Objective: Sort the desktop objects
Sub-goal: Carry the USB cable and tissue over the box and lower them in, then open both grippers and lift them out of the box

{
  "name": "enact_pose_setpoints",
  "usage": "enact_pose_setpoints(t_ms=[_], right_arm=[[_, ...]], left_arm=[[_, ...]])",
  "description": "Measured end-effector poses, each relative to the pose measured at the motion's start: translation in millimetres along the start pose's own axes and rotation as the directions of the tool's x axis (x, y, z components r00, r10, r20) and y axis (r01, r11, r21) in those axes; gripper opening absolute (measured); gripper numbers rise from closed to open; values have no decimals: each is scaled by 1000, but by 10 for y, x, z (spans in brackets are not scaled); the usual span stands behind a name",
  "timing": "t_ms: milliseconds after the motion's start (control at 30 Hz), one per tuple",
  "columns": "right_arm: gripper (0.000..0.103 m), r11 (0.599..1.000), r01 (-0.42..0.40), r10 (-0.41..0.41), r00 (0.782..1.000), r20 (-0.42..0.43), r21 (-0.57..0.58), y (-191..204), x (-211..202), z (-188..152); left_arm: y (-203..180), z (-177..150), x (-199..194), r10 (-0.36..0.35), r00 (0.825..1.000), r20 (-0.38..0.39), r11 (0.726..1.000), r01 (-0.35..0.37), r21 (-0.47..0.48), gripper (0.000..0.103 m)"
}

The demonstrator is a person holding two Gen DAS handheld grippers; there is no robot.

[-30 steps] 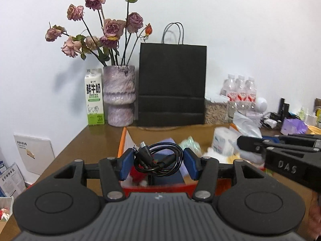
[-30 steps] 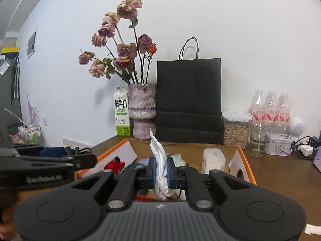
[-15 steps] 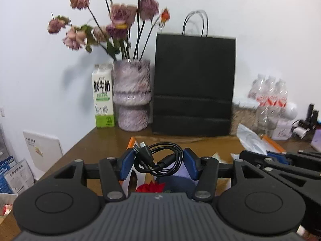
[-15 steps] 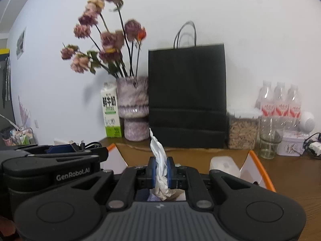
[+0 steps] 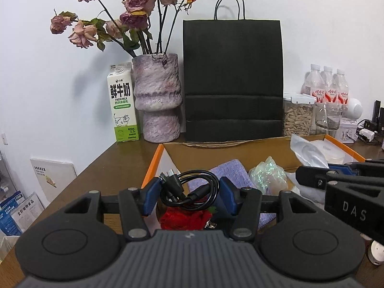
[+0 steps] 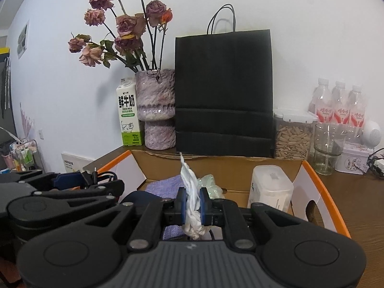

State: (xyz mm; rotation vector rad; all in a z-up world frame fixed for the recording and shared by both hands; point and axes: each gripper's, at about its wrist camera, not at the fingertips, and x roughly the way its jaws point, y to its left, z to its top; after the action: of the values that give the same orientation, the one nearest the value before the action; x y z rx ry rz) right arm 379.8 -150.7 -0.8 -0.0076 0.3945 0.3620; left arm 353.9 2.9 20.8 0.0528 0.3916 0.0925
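White wall backs a brown wooden table (image 5: 115, 165), and along the wall we see a milk carton (image 5: 123, 103), a mottled purple vase (image 5: 157, 98) of dried roses (image 5: 134, 7), a tall black paper bag (image 5: 232, 81), a clear jar of seeds (image 5: 297, 117), an empty glass (image 6: 328, 148) and three water bottles (image 6: 339, 105).

In front of these stands an open cardboard box (image 6: 319, 192) with orange-edged flaps. Inside it we make out a lilac cloth (image 5: 230, 170), a shimmering crumpled wrapper (image 5: 268, 172), a red artificial rose (image 5: 184, 218) and a white plastic container (image 6: 271, 187).

Our left gripper (image 5: 189, 195) holds its blue pads half apart, clamped on a coiled black cable (image 5: 189, 189); the coil sits between the pads, above the red rose at the near left side of the box.

Our right gripper (image 6: 192, 204) has its pads nearly together, pinching a crumpled white tissue (image 6: 190, 199). One twisted end of the tissue sticks up above the fingers and a wad hangs below them, over the near edge of the box, just in front of the lilac cloth.

Each gripper shows at the edge of the other's view, side by side and near one another over the box.
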Motion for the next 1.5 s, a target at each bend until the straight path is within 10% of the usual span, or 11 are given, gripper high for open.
enact_pose_setpoints(t_ms=[200,433,533,1500], right_arm=[[23,1000,24,-24,1000,17,7,-17,-53,12],[83,998,58,-60,995,85,26,-71,-173,69],[103,997,75,-77,991,112,19,-95,-226,102],[103,998,57,-52,992,118,-40,-8,-509,41]], left_arm=[[13,16,-48,10,1000,26,1000,-10,1,62],[76,65,-169,75,991,115,997,-71,-39,103],[87,82,-199,86,987,133,996,-80,-49,103],[125,7,-494,45,985,165,998,-39,-39,103]])
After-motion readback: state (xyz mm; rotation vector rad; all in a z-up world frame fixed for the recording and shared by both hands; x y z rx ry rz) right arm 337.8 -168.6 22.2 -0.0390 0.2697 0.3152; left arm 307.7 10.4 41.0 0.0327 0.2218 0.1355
